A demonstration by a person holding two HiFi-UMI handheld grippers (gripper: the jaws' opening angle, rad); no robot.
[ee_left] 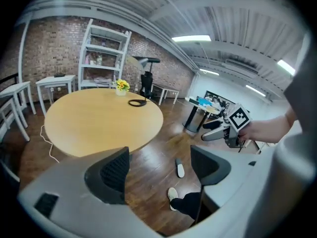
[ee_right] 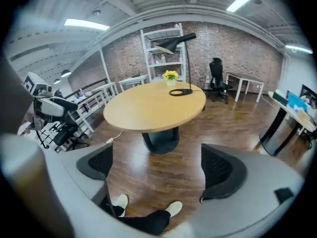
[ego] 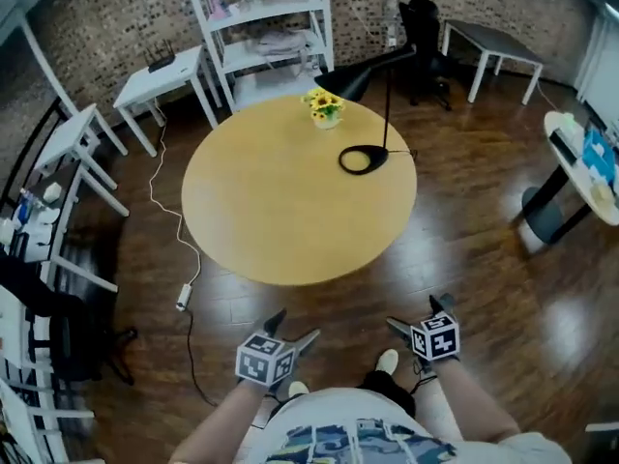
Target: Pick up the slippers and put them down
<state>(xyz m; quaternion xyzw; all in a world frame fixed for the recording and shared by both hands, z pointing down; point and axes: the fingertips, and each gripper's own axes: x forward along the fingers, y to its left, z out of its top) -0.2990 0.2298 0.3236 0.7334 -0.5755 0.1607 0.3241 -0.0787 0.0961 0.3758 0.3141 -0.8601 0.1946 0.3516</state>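
My left gripper point(ego: 296, 329): jaws wide apart, empty | right gripper point(ego: 414, 315): likewise, both low, ready to reach down, I judge | dark-and-white flat slipper point(ee_left: 180, 168): on floor beside round yellow wooden tabletop point(ego: 280, 211).

- My head camera looks steeply down on the round table point(ego: 290, 196), frame centre.
- Cameras on my left gripper point(ee_left: 158, 170) and right gripper point(ee_right: 158, 166) sit low, facing it.

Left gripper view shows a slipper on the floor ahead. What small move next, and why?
Probably lower the left hand-held gripper toward the dark, white-ended slipper lying on the brown wooden floor just ahead of the person's white shoe. Its jaws stand apart and empty, and nothing is held yet.
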